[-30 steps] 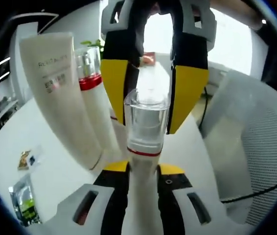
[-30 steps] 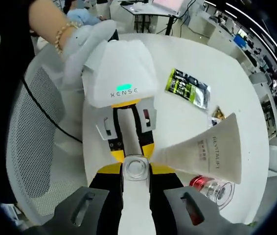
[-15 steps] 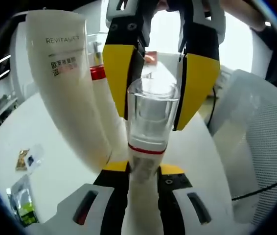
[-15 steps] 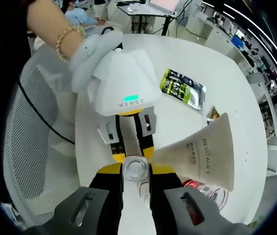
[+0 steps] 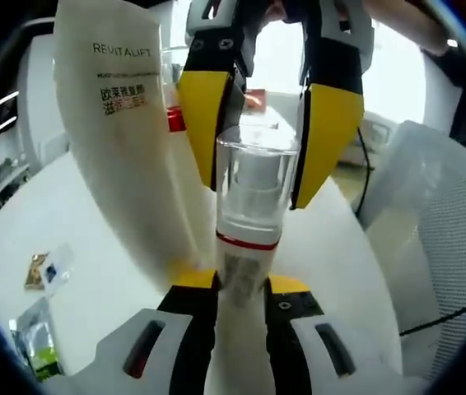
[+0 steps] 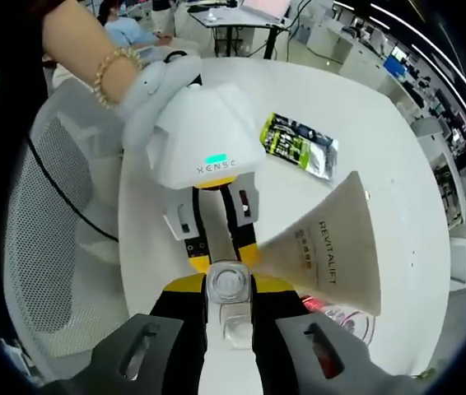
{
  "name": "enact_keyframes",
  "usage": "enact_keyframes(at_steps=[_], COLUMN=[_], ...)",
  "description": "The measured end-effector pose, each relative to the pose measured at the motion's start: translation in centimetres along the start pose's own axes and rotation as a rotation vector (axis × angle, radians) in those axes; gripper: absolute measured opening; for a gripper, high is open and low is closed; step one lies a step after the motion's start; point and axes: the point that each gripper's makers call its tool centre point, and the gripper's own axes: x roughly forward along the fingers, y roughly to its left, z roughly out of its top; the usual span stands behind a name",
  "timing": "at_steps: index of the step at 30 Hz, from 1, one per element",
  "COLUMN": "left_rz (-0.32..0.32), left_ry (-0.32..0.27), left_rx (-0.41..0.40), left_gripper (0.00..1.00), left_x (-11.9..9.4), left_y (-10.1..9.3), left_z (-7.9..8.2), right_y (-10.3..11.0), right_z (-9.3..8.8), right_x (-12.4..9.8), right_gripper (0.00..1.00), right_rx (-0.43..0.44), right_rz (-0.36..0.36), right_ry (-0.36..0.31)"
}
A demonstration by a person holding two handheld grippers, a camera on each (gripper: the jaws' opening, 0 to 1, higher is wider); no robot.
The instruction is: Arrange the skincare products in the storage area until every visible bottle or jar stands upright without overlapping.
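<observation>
Gripping one bottle (image 5: 248, 216) between them, both grippers meet over the white table (image 5: 76, 247). In the left gripper view, the left gripper (image 5: 239, 284) has its yellow-padded jaws clamped on the bottle's white body, low in the frame, just under the red band. The bottle's clear cap points away from the camera, and the right gripper (image 5: 253, 169) comes down from the top with its yellow pads on either side of that cap; whether they press on it cannot be told here.

In the right gripper view, the right gripper (image 6: 229, 290) looks straight down on the clear cap of the bottle (image 6: 229, 282), which sits snug between its jaws. The left gripper (image 6: 221, 247) reaches in from above, held by a gloved hand (image 6: 155, 95) with a beaded bracelet at the wrist.

A white tube (image 5: 126, 140) marked REVITALIFT stands just beside the bottle, its flat crimped end up, and a second bottle (image 5: 175, 136) with a red band stands close behind it. In the right gripper view the tube (image 6: 328, 255) fans out to the right. A green sachet (image 6: 297, 146) lies farther off on the table, and a mesh chair (image 6: 60, 222) stands at the table's edge.
</observation>
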Motion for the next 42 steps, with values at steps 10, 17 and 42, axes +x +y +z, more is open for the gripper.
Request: enact_keyframes(at_steps=[10, 17, 42], left_rz=[0.014, 0.017, 0.042], left_ry=[0.014, 0.007, 0.019], left_rx=[-0.029, -0.024, -0.041], left_gripper=[0.19, 0.19, 0.21], left_x=[-0.7, -0.6, -2.2], left_y=[0.1, 0.1, 0.5], left_z=[-1.1, -0.7, -1.0], right_y=[0.0, 0.0, -0.7], right_z=[0.1, 0.1, 1.0], right_x=[0.1, -0.2, -5.0], right_gripper=[0.20, 0.21, 0.32], right_rx=[-0.012, -0.023, 0.134], right_rz=[-0.001, -0.015, -0.151], right_ry=[-0.005, -0.007, -0.208])
